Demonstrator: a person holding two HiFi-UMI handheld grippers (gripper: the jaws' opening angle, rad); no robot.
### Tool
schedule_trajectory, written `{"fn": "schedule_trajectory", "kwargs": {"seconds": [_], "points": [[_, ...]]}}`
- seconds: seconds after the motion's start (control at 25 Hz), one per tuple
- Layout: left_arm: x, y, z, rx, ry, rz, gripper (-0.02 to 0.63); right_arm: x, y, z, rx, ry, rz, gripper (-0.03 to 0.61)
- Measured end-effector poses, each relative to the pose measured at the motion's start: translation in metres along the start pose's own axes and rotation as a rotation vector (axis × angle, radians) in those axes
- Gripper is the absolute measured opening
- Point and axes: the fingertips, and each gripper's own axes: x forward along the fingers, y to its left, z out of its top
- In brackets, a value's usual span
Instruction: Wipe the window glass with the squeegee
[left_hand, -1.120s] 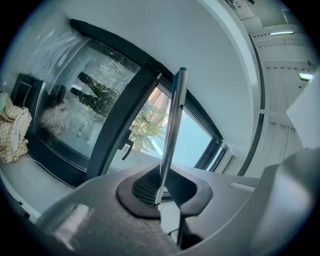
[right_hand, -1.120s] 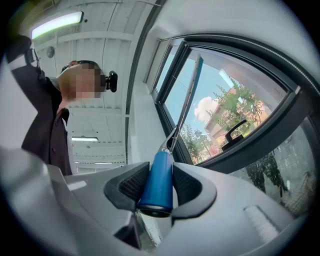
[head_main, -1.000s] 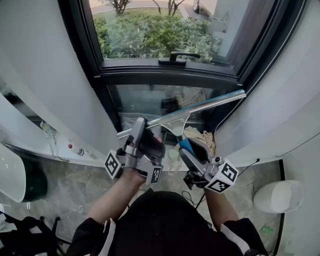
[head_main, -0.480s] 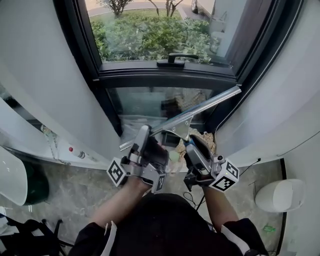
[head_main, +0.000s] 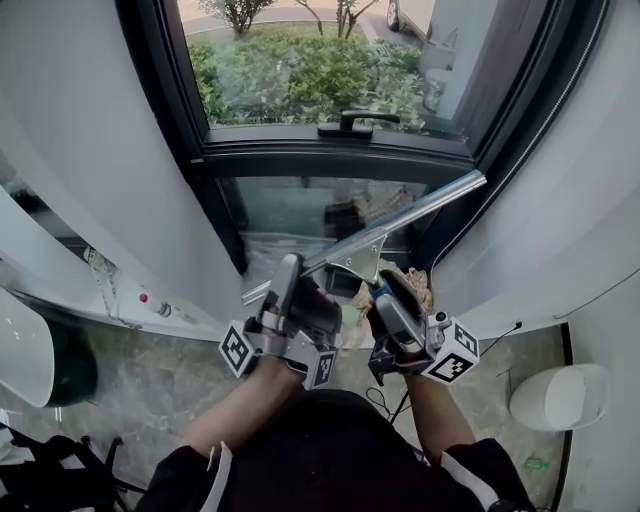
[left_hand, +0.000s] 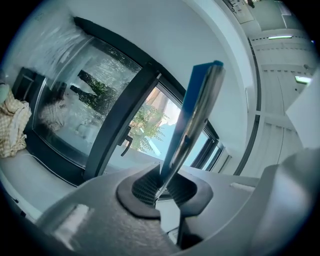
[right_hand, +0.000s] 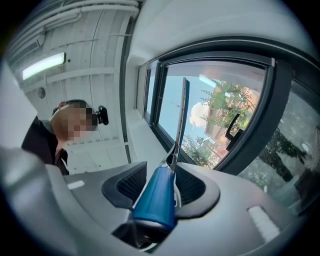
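Left tongs (left_hand: 161, 186) are pinching the squeegee (head_main: 405, 216) by its metal blade while I am clamping its blue handle in the right tongs (right_hand: 159, 184), both tilting upward, blade slanting toward 2 o'clock.

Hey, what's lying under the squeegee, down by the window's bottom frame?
A crumpled beige checked cloth lies there, below the squeegee. The right tongs cover part of it, so how far it spreads can't be seen.

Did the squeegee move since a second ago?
Yes. Against the dark window frame, the squeegee has tilted steeper: its left end dropped lower, while its right end stayed near the frame's right corner.
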Motion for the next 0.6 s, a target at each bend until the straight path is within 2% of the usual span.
{"fn": "schedule_trajectory", "kwargs": {"seconds": [0.16, 0.36, 0.6], "points": [[0.0019, -0.0059, -0.0030, -0.001, 0.018, -0.022, 0.020, -0.0001, 0.0010, -0.0073, -0.019, 0.043, -0.001, 0.181], [-0.0002, -0.0045, -0.0054, -0.001, 0.025, -0.016, 0.023, -0.0030, 0.0030, -0.0093, -0.003, 0.050, 0.006, 0.126], [-0.0001, -0.0083, -0.0077, 0.006, 0.047, -0.017, 0.023, -0.0030, 0.0060, -0.0100, 0.033, 0.044, 0.009, 0.132]]}}
